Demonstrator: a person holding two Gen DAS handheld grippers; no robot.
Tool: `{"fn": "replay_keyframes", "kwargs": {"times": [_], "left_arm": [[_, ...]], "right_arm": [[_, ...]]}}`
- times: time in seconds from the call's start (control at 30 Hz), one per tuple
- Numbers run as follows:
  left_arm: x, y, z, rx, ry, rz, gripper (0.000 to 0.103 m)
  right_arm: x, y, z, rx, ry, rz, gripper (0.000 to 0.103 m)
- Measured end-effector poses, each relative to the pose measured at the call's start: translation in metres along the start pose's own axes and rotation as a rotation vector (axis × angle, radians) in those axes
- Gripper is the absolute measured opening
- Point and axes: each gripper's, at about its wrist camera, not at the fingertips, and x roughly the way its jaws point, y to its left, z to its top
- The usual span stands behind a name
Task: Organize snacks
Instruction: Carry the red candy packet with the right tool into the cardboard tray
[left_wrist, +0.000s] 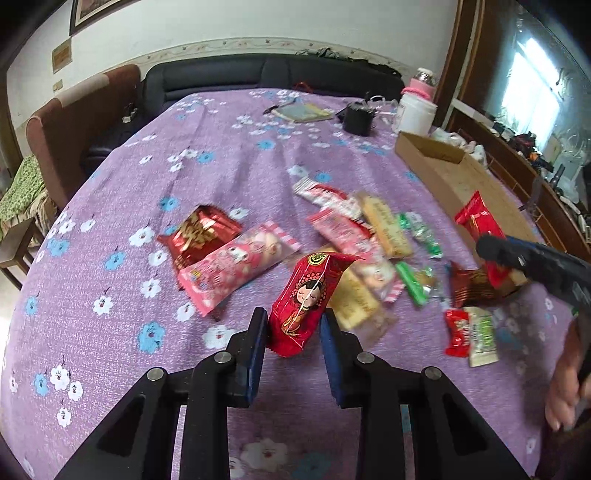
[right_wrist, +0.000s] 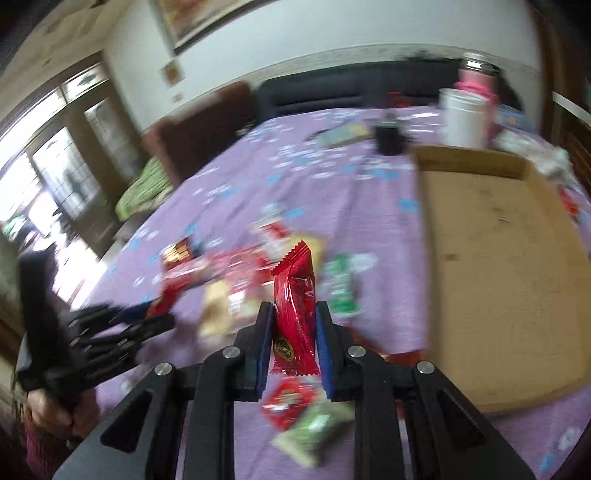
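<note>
My left gripper (left_wrist: 295, 321) is shut on a red packet with a cartoon bride (left_wrist: 308, 295), held upright above the purple flowered cloth (left_wrist: 122, 332). My right gripper (right_wrist: 294, 314) is shut on a plain red foil packet (right_wrist: 295, 291), also lifted off the cloth. In the left wrist view that right gripper (left_wrist: 491, 247) comes in from the right with its red packet (left_wrist: 476, 221) in front of the cardboard box (left_wrist: 436, 166). Several loose snacks lie in a pile: a pink packet (left_wrist: 236, 266), a shiny red bag (left_wrist: 199, 229), green candies (left_wrist: 421, 232).
The shallow cardboard box (right_wrist: 498, 266) lies open on the right side of the table. Behind it stand a white jar (left_wrist: 417, 110), a pink-lidded bottle (left_wrist: 421, 83), a black object (left_wrist: 356, 118) and a booklet (left_wrist: 306, 112). A dark sofa (left_wrist: 258, 70) and a brown chair (left_wrist: 74, 122) border the table.
</note>
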Motion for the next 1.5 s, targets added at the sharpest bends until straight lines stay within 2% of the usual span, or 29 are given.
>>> {"fn": "replay_keyframes", "kwargs": {"times": [0.13,0.27,0.33,0.43,0.73,0.8,1.07,1.3,1.5], "left_arm": [[-0.005,-0.011,0.002,0.016,-0.011,-0.025,0.03],[-0.011,-0.024,0.002,0.035,-0.022,-0.054,0.03],[-0.013,-0.029,0.003,0.043,-0.027,-0.068,0.03],[-0.015,-0.037,0.002,0.049,-0.028,-0.092,0.03],[-0.02,-0.057,0.001,0.08,-0.03,-0.134,0.03],[-0.02,-0.063,0.002,0.091,-0.028,-0.143,0.03],[-0.019,-0.095,0.015,0.119,-0.019,-0.177,0.03],[-0.029,-0.137,0.051,0.16,-0.052,-0.223,0.03],[-0.012,-0.179,0.075,0.178,-0.038,-0.256,0.03]], "right_arm": [[-0.004,-0.042,0.003,0.111,0.0,-0.141,0.021],[-0.002,-0.078,-0.009,0.185,0.057,-0.254,0.021],[-0.002,-0.089,-0.019,0.204,0.085,-0.257,0.021],[-0.011,-0.088,-0.026,0.178,0.08,-0.286,0.021],[-0.041,-0.077,-0.058,0.131,0.142,-0.212,0.021],[-0.05,-0.074,-0.062,0.12,0.124,-0.194,0.021],[-0.07,-0.074,-0.027,0.094,0.012,-0.263,0.021],[-0.066,-0.085,0.03,0.068,-0.071,-0.364,0.021],[-0.05,-0.118,0.046,0.12,-0.07,-0.336,0.021]]}}
